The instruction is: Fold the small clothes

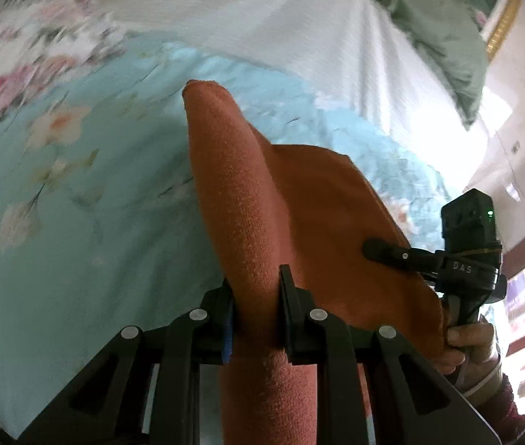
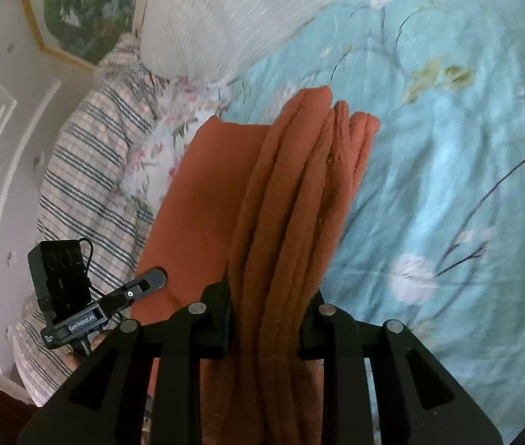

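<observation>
An orange-brown knitted garment (image 1: 247,200) is held up above a light blue floral bedspread (image 1: 58,222). My left gripper (image 1: 256,296) is shut on one bunched edge of it. My right gripper (image 2: 266,307) is shut on the other end, where several folded layers of the garment (image 2: 299,193) run between the jaws. The cloth hangs stretched between the two grippers. In the left wrist view the right gripper (image 1: 403,256) shows at the far right edge of the cloth. In the right wrist view the left gripper (image 2: 129,293) shows at the lower left.
A white ribbed blanket (image 1: 262,18) lies at the head of the bed, with a green pillow (image 1: 440,37) beside it. A striped pillow (image 2: 88,155) and a framed picture (image 2: 84,7) show in the right wrist view. Walls bound the bed.
</observation>
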{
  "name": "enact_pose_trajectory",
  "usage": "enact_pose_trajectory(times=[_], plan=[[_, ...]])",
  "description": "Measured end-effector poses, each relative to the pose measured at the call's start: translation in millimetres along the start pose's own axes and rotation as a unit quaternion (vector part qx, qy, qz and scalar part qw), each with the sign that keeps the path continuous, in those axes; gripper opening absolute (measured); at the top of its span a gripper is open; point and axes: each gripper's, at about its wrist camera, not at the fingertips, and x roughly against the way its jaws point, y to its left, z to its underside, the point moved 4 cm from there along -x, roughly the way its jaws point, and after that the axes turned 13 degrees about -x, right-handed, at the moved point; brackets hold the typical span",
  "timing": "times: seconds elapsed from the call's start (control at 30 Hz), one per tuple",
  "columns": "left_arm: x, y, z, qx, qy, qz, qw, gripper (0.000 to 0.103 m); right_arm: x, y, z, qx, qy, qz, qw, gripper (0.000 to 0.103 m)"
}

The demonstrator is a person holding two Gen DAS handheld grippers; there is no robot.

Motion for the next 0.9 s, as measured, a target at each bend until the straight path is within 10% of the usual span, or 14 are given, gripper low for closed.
enact_pose_trajectory(times=[0.23, 0.53, 0.9], plan=[[-24, 27, 29, 0.039, 0.027, -0.04, 0.9981, 0.058, -8, -18, 7, -0.02, -0.019, 0.059, 0.998, 0.042], [35, 14, 25, -0.001, -0.048, -0.068, 0.9966, 0.053, 38, 24, -1, 0.049, -0.115, 0.109, 0.986, 0.053], [33, -22, 28, -0.052, -0.05, -0.017, 0.9973, 0.046, -5, 25, -40, 0.057, -0.09, 0.135, 0.985, 0.043]])
